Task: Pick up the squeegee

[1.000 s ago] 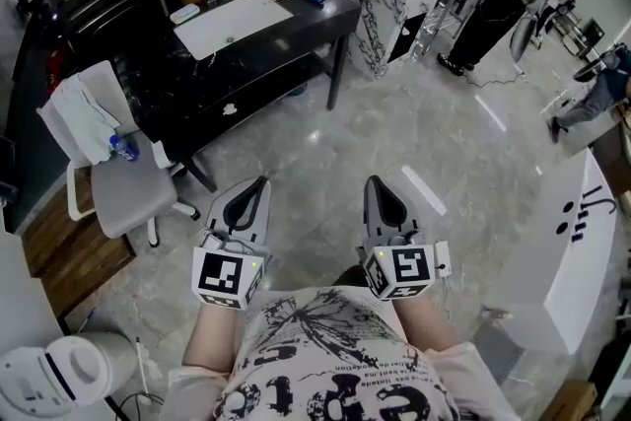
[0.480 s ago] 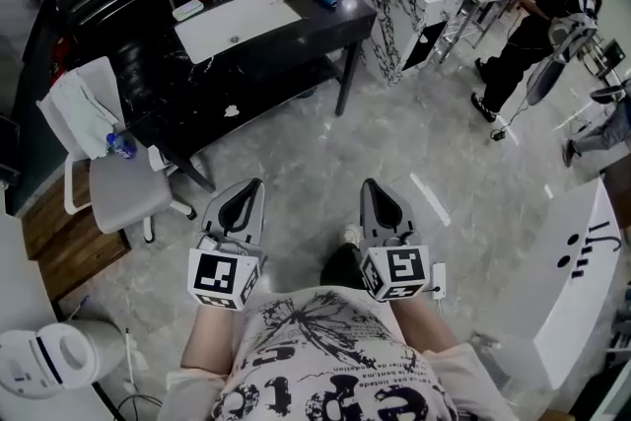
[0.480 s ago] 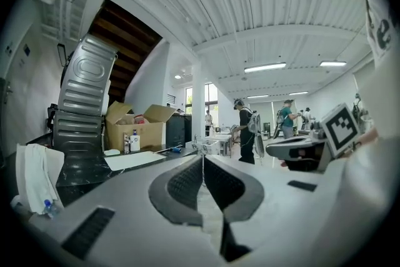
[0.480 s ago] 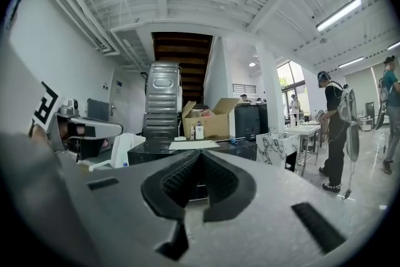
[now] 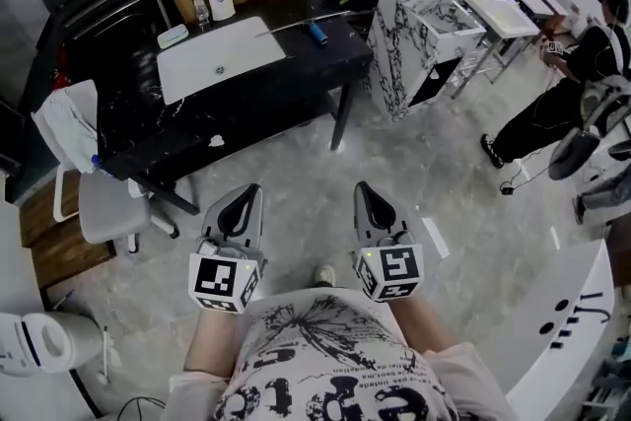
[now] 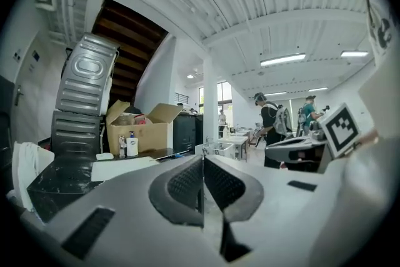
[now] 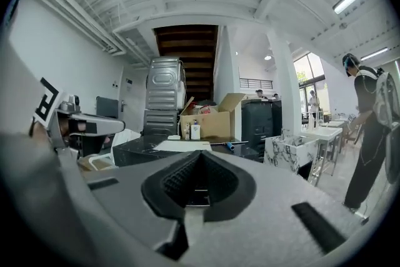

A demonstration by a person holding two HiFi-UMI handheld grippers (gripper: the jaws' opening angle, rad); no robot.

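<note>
Black table, slim blue-handled squeegee

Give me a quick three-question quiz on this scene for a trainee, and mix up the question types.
1. Fill in: the squeegee lies on the black ____.
2. Look at the left gripper and the right gripper. Which has its jaws shut? A) left only B) right only C) both
3. True or false: the left gripper holds the squeegee.
Key: 1 desk; 2 C; 3 false.
</note>
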